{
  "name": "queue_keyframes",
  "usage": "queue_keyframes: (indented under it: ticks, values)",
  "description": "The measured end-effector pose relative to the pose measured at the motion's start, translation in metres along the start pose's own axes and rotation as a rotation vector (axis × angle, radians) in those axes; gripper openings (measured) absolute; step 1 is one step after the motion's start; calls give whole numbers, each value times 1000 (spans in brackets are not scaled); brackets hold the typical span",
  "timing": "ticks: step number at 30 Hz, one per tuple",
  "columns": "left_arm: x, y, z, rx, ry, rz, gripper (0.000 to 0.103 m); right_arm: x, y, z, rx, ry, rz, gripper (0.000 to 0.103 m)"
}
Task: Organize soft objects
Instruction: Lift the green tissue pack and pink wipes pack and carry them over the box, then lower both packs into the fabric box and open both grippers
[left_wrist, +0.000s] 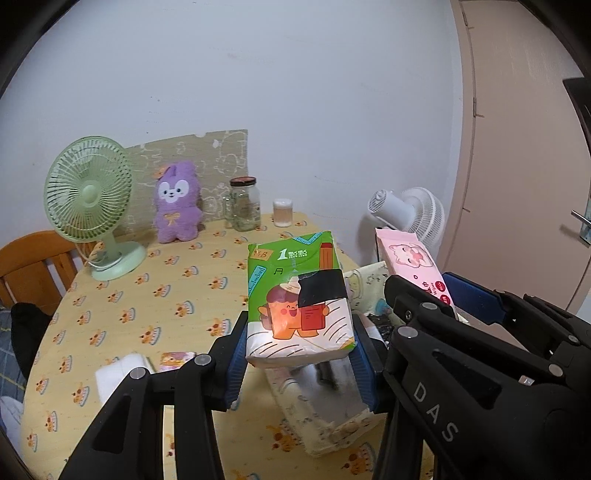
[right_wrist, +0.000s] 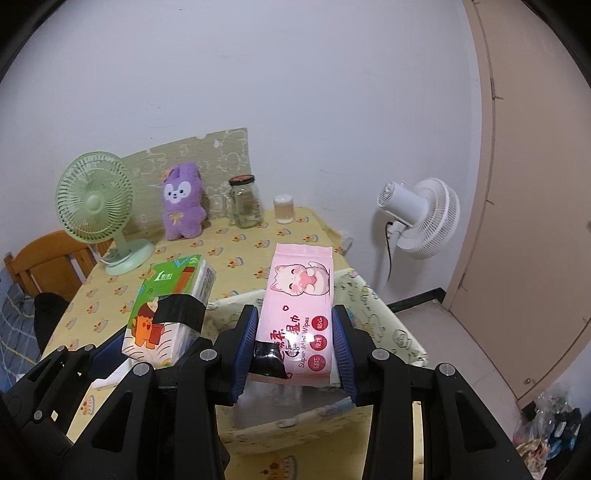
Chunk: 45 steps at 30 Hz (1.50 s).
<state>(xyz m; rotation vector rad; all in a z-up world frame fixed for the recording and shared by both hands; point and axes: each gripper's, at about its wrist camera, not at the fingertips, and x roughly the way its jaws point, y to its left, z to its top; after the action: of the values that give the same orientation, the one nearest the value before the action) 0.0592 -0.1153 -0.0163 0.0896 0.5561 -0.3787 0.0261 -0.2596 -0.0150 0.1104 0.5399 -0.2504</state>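
Right wrist: one wipes pack (right_wrist: 301, 314) (pink), one tissue pack (right_wrist: 168, 306)

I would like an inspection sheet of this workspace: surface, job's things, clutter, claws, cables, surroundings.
Surface: table under a yellow patterned cloth.
Job's things: green tissue pack, pink wet wipes pack, fabric storage box below them, purple plush toy against the wall.
Clutter: green desk fan, glass jar, small lidded cup.
Claws: left claw grips the tissue pack; right claw grips the wipes pack.
Cables: black cord hangs from the white fan.
Surroundings: wooden chair, door.
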Motion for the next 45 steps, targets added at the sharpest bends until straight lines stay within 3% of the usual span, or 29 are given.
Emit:
queue_keyframes:
  ticks: [26, 45]
  values:
    - [72, -54, -14, 18, 134, -101, 52, 62, -61, -17, 58, 121, -42, 44]
    - [97, -47, -13, 83, 167, -134, 54, 85, -56, -21, 41, 156, -50, 43]
